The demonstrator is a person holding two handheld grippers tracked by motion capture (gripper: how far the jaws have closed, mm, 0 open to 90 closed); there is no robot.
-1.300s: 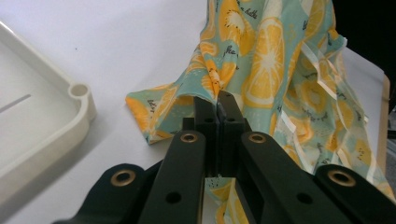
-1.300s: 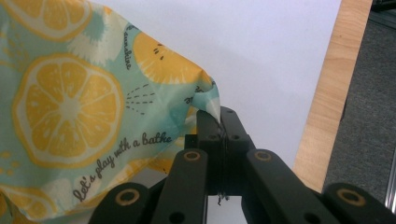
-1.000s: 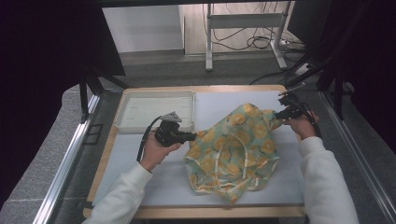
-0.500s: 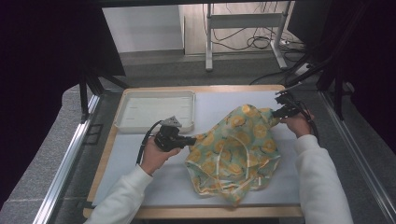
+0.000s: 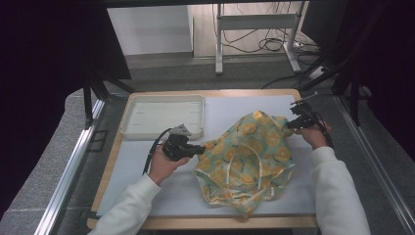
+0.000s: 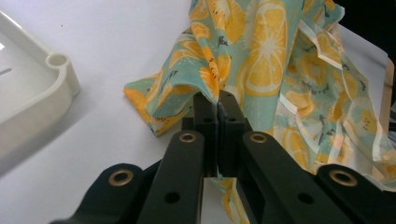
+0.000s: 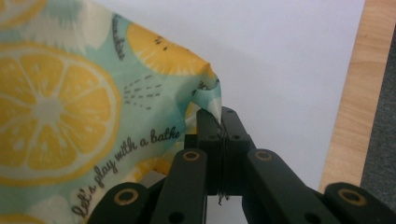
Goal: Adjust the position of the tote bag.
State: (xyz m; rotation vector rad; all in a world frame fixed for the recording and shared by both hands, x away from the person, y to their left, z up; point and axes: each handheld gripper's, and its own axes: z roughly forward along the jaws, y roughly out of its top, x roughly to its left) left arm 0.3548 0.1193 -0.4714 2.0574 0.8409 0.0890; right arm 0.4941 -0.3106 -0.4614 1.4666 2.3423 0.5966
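Note:
A teal cloth printed with orange slices (image 5: 247,156) lies crumpled on the white mat, its white straps showing on top. My left gripper (image 5: 201,148) is shut on the cloth's left edge; in the left gripper view the cloth (image 6: 261,70) is pinched between the closed jaws of that gripper (image 6: 218,100). My right gripper (image 5: 288,125) is shut on the far right corner of the cloth. The right gripper view shows that gripper (image 7: 219,115) clamping a corner of the cloth (image 7: 70,107), which bears printed words.
A white plastic tray (image 5: 164,116) sits at the back left of the mat (image 5: 230,105), just behind my left hand. The wooden table edge (image 5: 205,223) frames the mat. Metal rails run along both sides, and cables lie on the floor behind.
Both grippers have drifted slightly toward the near side with the cloth between them. The cloth has shifted a little and its shape has changed slightly.

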